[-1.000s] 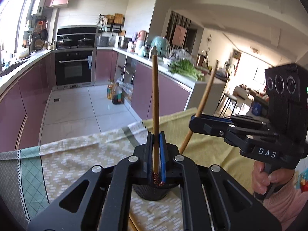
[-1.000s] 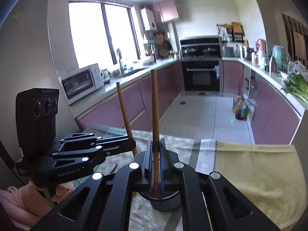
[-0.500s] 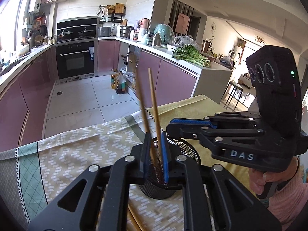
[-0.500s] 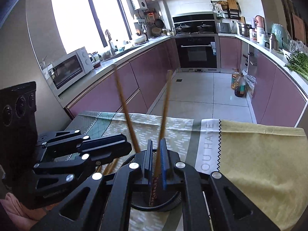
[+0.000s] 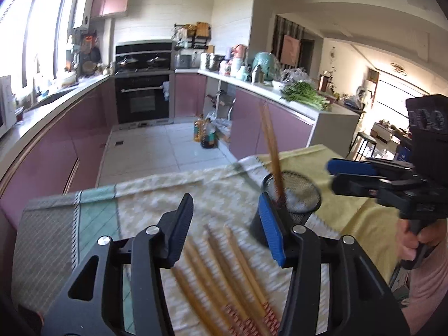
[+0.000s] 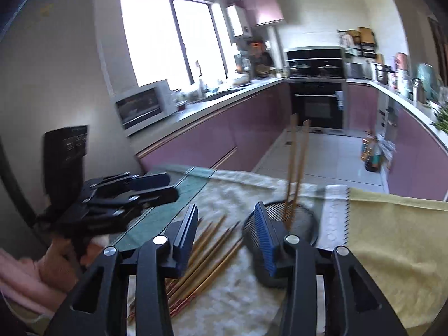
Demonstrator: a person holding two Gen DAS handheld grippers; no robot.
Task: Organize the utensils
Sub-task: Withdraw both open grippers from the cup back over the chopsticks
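A black mesh cup (image 5: 299,196) (image 6: 303,219) stands on the tablecloth with two wooden chopsticks (image 5: 270,145) (image 6: 296,168) upright in it. Several more chopsticks (image 5: 224,274) (image 6: 207,246) lie loose on the cloth in front of the cup. My left gripper (image 5: 226,226) hangs over the loose chopsticks, left of the cup, its jaws opening with nothing between them. My right gripper (image 6: 226,229) is also above the loose chopsticks, jaws opening and empty. In the left wrist view the right gripper (image 5: 352,176) sits right of the cup; in the right wrist view the left gripper (image 6: 156,187) sits at the left.
The table carries a patterned cloth (image 5: 92,215) with a yellow cloth (image 6: 392,238) on its right part. Beyond the table edge lie the kitchen floor, purple cabinets (image 5: 56,151) and an oven. A person's hand (image 5: 417,240) holds the right gripper's handle.
Both grippers held a chopstick upright over the cup, let them drop into it, opened, and pulled back and down toward the loose chopsticks.
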